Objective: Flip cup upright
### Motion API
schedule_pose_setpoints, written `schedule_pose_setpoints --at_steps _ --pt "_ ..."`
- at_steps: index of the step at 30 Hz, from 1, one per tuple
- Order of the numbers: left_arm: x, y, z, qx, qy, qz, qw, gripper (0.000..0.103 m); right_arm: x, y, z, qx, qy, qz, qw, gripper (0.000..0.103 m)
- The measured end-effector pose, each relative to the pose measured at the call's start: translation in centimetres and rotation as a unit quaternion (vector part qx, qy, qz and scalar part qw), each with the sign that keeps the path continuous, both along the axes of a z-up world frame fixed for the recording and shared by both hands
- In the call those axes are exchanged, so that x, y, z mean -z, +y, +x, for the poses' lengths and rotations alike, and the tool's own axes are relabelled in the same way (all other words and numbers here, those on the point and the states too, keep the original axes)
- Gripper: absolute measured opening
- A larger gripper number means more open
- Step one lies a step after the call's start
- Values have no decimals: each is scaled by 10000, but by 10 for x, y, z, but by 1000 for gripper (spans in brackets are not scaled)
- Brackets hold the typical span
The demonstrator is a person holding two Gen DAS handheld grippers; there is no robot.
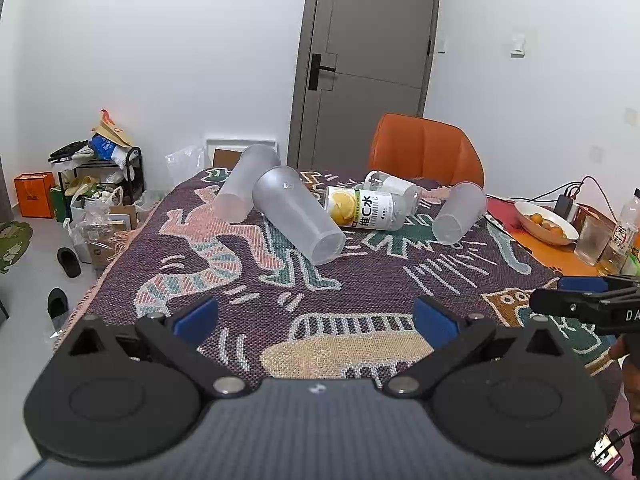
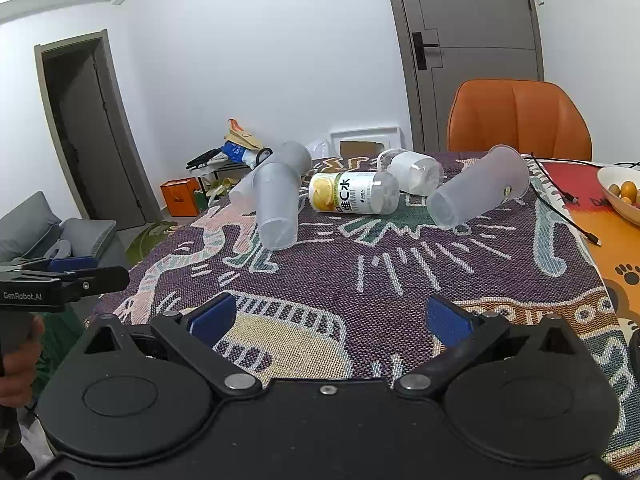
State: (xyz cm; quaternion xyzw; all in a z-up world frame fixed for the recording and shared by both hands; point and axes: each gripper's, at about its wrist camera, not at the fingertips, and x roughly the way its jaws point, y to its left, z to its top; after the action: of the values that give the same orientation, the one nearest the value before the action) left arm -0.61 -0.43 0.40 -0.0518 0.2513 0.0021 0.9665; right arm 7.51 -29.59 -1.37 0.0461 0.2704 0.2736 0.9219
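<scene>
Three frosted plastic cups lie on their sides on the patterned cloth. One cup [image 1: 298, 216] [image 2: 277, 204] lies in the middle with a second cup [image 1: 246, 182] [image 2: 290, 156] behind it, touching. The third cup [image 1: 460, 212] [image 2: 478, 192] lies to the right. My left gripper [image 1: 316, 318] is open and empty over the near cloth. My right gripper [image 2: 330, 316] is open and empty, also well short of the cups. Each gripper shows at the edge of the other's view.
Two clear bottles [image 1: 362, 206] [image 1: 392, 188] lie between the cups. An orange chair [image 1: 426, 150] stands behind the table. A bowl of oranges [image 1: 546, 222], a glass [image 1: 596, 240], a bottle [image 1: 624, 232] and cables [image 2: 568, 208] are at the right.
</scene>
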Motion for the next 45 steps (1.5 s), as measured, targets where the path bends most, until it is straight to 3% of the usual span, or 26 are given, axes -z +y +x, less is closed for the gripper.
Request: schedule_pose_setpoints --at_steps 45 --pt "-5 5 -6 -69 -138 -122 9998 103 0 -4 3 146 185 13 9997 103"
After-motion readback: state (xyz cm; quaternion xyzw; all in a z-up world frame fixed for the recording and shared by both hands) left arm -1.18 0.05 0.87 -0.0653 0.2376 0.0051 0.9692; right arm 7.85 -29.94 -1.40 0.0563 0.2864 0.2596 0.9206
